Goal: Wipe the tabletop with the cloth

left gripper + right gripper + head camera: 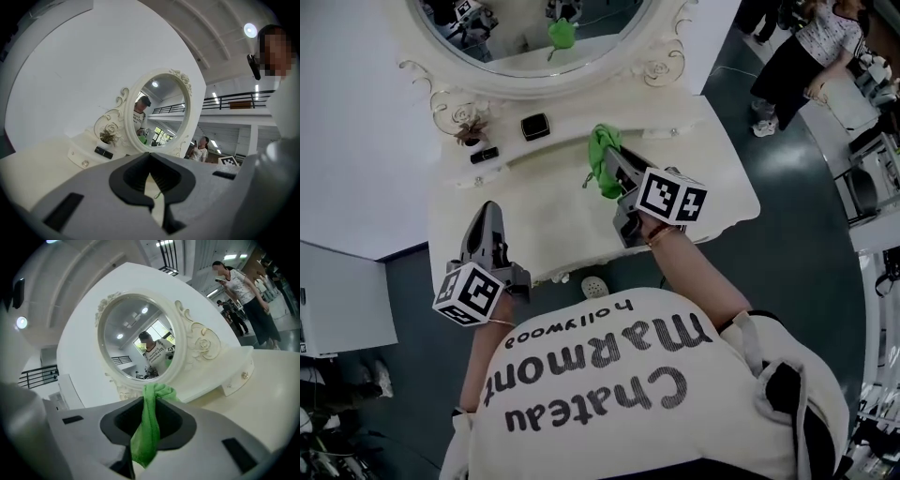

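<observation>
Right gripper (612, 167) is clamped on the green cloth (601, 155), which is bunched between its jaws over the rear of the cream tabletop (553, 220), while the left gripper (487, 212), jaws closed and empty, is at the front-left edge.

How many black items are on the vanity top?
2: a square black case below the mirror; a slim black bar to its left, by the small plant. The cloth may hide more.

reading "Chateau Marmont" in big black letters on person's white shirt (649, 398), smaller "hollywood" sitting above it, all appearing upside down
</observation>
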Available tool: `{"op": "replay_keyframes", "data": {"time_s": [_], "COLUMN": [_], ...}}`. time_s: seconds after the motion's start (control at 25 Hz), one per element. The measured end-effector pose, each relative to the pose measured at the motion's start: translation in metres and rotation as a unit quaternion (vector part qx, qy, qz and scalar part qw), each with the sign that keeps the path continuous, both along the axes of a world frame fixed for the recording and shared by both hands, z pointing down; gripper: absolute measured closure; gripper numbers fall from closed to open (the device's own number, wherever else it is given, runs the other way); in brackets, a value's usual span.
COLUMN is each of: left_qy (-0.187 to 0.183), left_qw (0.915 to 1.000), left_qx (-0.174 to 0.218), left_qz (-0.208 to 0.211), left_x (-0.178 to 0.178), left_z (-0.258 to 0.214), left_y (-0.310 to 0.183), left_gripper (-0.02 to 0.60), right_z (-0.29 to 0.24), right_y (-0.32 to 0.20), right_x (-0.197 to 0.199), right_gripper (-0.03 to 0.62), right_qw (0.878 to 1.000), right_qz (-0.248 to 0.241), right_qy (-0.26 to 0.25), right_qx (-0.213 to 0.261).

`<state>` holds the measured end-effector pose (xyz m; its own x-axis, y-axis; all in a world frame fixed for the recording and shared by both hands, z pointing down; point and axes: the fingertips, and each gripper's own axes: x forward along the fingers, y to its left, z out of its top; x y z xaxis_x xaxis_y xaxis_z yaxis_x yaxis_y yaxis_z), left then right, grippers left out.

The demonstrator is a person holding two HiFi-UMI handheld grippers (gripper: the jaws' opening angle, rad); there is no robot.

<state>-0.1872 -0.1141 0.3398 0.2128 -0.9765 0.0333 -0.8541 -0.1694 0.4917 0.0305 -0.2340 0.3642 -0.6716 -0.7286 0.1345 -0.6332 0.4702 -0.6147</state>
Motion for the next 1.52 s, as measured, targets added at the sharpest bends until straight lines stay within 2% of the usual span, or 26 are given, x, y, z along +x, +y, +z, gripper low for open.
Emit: {"op": "replay_keyframes", "data": {"time_s": [0.24, 0.4, 0.76, 1.52], "left_qy": [-0.02, -0.015, -0.013, -0.009], "left_qw": [0.9998, 0.9999, 0.9999, 0.9999], "left_qx": [0.006, 0.005, 0.009, 0.011], "left_qz": [0.005, -0.001, 0.004, 0.01], "left_x": [0.01, 0.015, 0.029, 0.041], "left_z": [-0.006, -0.002, -0.004, -0.002], "left_y": [0.04, 0.067, 0.105, 0.136], "left_gripper": [0.574, 0.574, 0.573, 0.574], "right_z": [-0.029, -0.026, -0.011, 0.001], "right_y": [0.049, 0.082, 0.129, 0.162], "right_x": [-0.026, -0.033, -0.024, -0.005], "right_gripper": [0.511, 0.51, 0.511, 0.51], "right_qw": [0.996, 0.99, 0.986, 0.987], "right_qz": [-0.038, -0.06, -0.077, -0.07], "right_qy": [0.046, 0.084, 0.115, 0.122], "right_qx": [0.068, 0.095, 0.09, 0.078]}}
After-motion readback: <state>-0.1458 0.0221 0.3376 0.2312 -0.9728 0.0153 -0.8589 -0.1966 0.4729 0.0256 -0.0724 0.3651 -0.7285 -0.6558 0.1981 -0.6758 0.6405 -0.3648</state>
